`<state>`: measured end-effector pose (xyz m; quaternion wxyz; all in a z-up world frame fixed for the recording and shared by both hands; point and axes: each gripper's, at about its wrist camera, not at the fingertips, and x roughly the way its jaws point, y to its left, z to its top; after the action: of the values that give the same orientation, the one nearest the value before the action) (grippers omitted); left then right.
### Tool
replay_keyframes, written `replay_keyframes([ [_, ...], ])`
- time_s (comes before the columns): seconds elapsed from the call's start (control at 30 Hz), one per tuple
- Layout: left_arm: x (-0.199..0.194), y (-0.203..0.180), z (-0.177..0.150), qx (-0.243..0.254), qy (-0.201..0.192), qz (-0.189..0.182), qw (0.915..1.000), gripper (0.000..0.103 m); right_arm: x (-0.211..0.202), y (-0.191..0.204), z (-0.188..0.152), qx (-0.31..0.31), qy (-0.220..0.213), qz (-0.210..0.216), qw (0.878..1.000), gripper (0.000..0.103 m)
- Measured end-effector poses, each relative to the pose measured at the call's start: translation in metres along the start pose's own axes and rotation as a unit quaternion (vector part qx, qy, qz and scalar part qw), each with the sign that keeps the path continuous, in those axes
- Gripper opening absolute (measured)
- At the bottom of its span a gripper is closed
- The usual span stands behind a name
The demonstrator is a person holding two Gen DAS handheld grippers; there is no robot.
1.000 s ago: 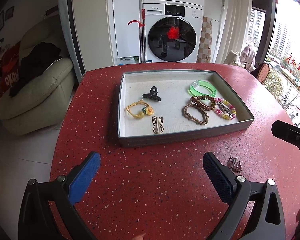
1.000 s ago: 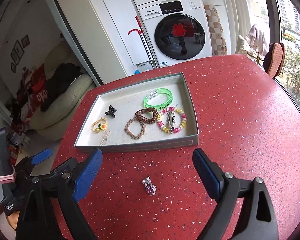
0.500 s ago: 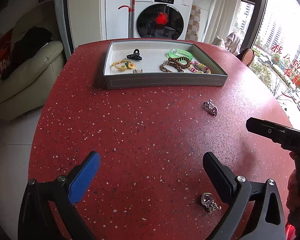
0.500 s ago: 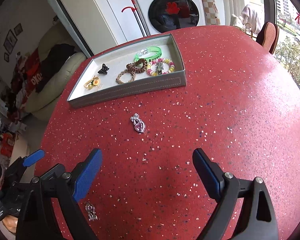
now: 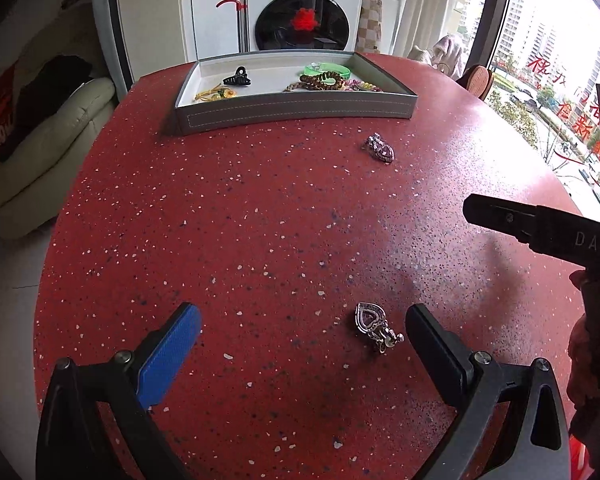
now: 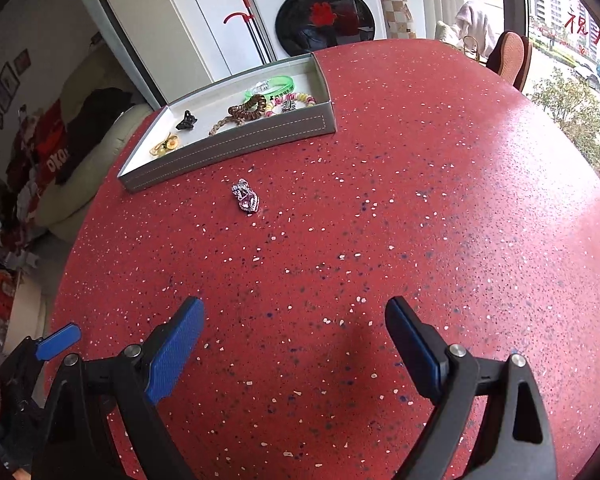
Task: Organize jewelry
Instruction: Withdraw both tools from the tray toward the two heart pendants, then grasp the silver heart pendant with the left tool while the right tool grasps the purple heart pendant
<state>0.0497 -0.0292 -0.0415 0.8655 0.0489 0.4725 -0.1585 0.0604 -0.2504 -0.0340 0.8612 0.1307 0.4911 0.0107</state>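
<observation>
**Approaching a loose pendant with open jaws**

Showing the collection stage of tidying: two pieces lie outside the grey tray (image 5: 296, 110), which sits at upper centre of both views on the red speckled table (image 5: 260, 240). In the left wrist view, the left gripper (image 5: 302, 330) has its fingers spread wide and empty, and a heart-shaped pendant (image 5: 370, 320) lies at lower centre, just beside the inner face of the right-hand finger. A second sparkly piece (image 6: 246, 196) rests on bare tabletop near the tray's front wall. The right gripper (image 6: 296, 330) is likewise spread apart, holding nothing, with only table between its pads.

The next move, judged from this layout, calls for shifting the left gripper sideways to centre the pendant, lowering to the surface, and closing gently. The pendant is small, flat, metallic and stone-studded with a loose clasp end, so it may slide on the smooth polished top. Tray contents are mixed: glossy green bangle (image 5: 328, 68), coiled and beaded bands, black claw clip (image 5: 236, 79).
</observation>
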Motion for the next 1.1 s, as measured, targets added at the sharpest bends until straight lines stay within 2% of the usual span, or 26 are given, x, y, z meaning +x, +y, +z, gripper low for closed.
replay_keyframes([
  [0.53,0.007,-0.016,-0.006,0.004,0.009,0.006,0.9999,0.101,0.003,0.010,0.013,-0.030,-0.001,0.003,1.000,0.093],
  [0.6,0.009,-0.018,-0.008,0.007,0.013,0.005,0.9999,0.091,0.004,0.012,0.015,-0.036,0.000,0.003,0.999,0.093],
  [0.73,0.010,-0.022,-0.012,0.020,0.012,0.011,0.9997,0.087,0.010,0.018,0.021,-0.050,0.002,0.000,0.999,0.093],
  [0.83,0.007,-0.025,-0.014,0.024,0.004,0.007,0.9997,0.077,0.017,0.024,0.028,-0.061,0.004,-0.001,0.998,0.093],
  [0.97,0.004,-0.027,-0.016,0.034,-0.004,-0.001,0.9994,0.056,0.033,0.034,0.038,-0.075,0.012,-0.007,0.997,0.093],
  [1.0,0.004,-0.028,-0.016,0.036,-0.005,-0.002,0.9994,0.055,0.037,0.036,0.040,-0.079,0.014,-0.007,0.997,0.093],
  [1.07,0.003,-0.027,-0.016,0.037,-0.006,-0.002,0.9993,0.053,0.045,0.042,0.045,-0.087,0.016,-0.009,0.996,0.083],
  [1.1,0.003,-0.027,-0.015,0.038,-0.007,-0.002,0.9992,0.040,0.050,0.045,0.048,-0.091,0.018,-0.012,0.996,0.081],
])
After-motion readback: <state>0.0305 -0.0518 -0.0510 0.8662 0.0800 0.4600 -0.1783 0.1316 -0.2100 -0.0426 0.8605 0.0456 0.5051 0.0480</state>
